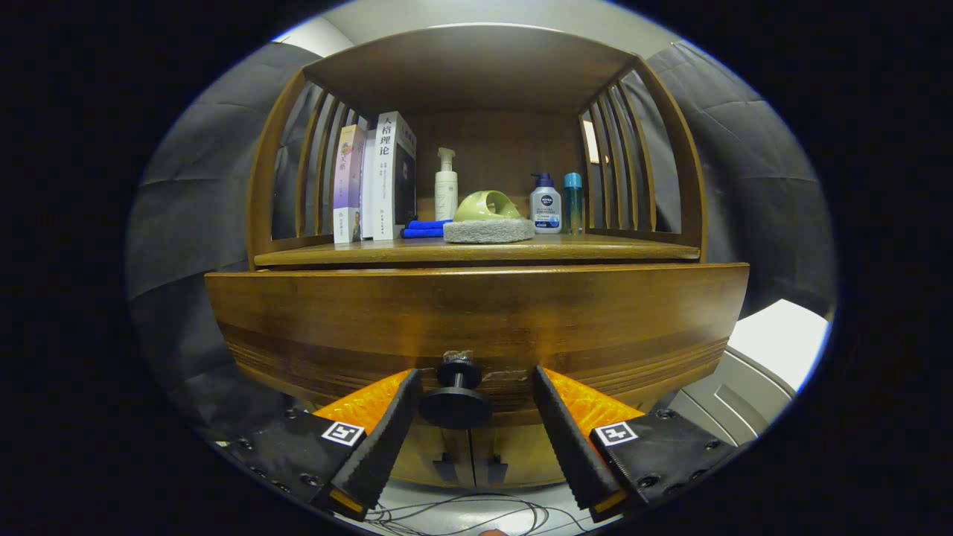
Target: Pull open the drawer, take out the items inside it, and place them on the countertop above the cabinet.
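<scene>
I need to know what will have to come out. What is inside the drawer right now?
Cannot tell: the drawer is shut, its wooden front hiding the contents. Only its knob shows, between the open claw fingers, neither touching it yet.

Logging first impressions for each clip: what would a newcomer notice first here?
The black drawer knob sits between the open fingers of the gripper, neither touching it yet. Behind it spreads the closed wooden drawer front. On the countertop above stand books, bottles and a green scrubber.
</scene>
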Tool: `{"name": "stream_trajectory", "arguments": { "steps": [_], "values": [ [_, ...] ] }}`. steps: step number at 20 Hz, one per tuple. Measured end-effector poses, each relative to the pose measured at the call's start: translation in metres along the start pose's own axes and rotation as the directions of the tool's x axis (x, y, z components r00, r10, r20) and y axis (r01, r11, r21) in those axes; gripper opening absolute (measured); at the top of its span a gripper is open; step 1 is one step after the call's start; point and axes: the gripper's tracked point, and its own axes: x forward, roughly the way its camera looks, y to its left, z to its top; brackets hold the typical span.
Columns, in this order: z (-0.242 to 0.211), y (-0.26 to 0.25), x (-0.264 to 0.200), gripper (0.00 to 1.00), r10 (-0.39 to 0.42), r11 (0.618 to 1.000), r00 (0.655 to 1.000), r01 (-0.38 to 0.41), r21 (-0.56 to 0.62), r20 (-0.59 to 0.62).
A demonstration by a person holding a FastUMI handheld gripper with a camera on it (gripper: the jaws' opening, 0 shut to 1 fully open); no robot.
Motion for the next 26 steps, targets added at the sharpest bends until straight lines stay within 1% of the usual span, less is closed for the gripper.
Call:
{"name": "stream_trajectory", "arguments": {
  "steps": [12, 15, 17, 19, 21, 23, 26],
  "values": [
    [0.011, 0.003, 0.056, 0.98, -0.008, 1.0, 1.0, 0.008, 0.023, -0.012],
    [0.013, 0.003, 0.054, 0.97, -0.02, 1.0, 1.0, 0.02, 0.019, 0.002],
    [0.012, 0.002, 0.056, 0.97, -0.012, 1.0, 1.0, 0.013, 0.028, -0.017],
    [0.014, -0.003, 0.049, 0.99, -0.016, 0.999, 0.999, 0.017, 0.048, -0.028],
    [0.037, -0.006, 0.031, 0.99, -0.012, 0.999, 0.999, 0.011, 0.036, 0.043],
    [0.064, -0.007, 0.004, 0.98, 0.006, 1.0, 0.993, -0.006, 0.0, 0.118],
    [0.097, -0.011, -0.036, 0.98, 0.035, 0.999, 0.98, -0.032, -0.017, 0.193]
  ]
}}
